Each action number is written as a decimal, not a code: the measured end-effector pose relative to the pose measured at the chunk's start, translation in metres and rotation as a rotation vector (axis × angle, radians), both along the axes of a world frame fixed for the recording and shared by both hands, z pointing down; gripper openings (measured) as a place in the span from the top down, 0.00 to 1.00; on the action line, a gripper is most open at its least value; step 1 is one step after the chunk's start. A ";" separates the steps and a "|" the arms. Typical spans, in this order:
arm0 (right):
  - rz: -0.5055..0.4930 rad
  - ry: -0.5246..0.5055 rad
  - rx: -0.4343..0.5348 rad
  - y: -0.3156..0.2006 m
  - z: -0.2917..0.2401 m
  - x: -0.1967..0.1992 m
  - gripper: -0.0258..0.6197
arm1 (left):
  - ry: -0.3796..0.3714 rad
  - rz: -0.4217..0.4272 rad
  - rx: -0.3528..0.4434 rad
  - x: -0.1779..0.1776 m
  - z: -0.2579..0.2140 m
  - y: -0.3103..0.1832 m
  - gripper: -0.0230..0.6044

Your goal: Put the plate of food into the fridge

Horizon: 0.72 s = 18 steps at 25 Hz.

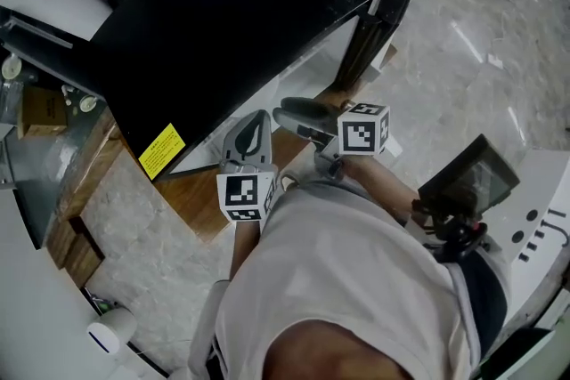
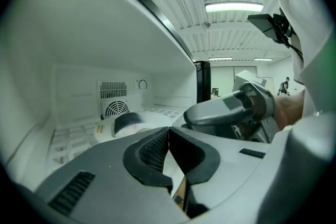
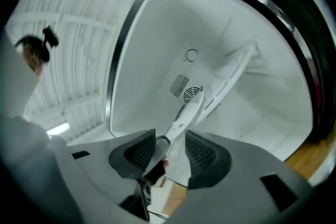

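A white plate [image 2: 149,122] with a dark piece of food [image 2: 126,121] rests on the wire shelf [image 2: 68,139] inside the open white fridge [image 2: 79,60]. In the right gripper view the plate [image 3: 187,112] shows edge-on, its near rim between the spread jaws of my right gripper [image 3: 170,148], which is open with a gap on both sides. My left gripper [image 2: 168,132] is shut on nothing, just outside the fridge mouth beside the right gripper [image 2: 226,110]. From the head view, both grippers [image 1: 252,136] [image 1: 298,116] reach under the fridge's black top [image 1: 223,13].
A round fan vent [image 2: 115,108] and a dial sit on the fridge's back wall. The fridge stands on a wooden base [image 1: 191,205] on a marble floor. A black stand leg [image 1: 383,13] rises at its right; a cardboard box [image 1: 40,107] lies left.
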State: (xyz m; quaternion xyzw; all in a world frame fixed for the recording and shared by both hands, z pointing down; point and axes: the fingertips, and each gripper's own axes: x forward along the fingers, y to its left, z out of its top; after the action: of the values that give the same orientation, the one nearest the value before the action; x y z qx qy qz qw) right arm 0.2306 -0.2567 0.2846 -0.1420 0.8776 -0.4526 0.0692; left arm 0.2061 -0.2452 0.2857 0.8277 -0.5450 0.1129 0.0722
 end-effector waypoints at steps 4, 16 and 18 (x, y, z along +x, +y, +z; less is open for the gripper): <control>-0.025 0.294 0.373 0.013 0.012 -0.011 0.88 | 0.028 -0.103 -0.001 -0.024 0.005 0.018 0.93; -0.016 0.460 0.587 -0.002 0.011 -0.032 0.90 | 0.068 -0.173 0.019 -0.037 0.006 0.010 0.93; 0.012 0.460 0.567 -0.012 0.013 -0.029 0.90 | 0.068 -0.172 0.018 -0.035 0.009 0.006 0.93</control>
State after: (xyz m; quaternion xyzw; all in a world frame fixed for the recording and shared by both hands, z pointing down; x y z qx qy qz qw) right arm 0.2011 -0.2686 0.2974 -0.2207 0.9599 -0.1470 -0.0909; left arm 0.1709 -0.2394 0.2943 0.7817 -0.6123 0.0732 0.0930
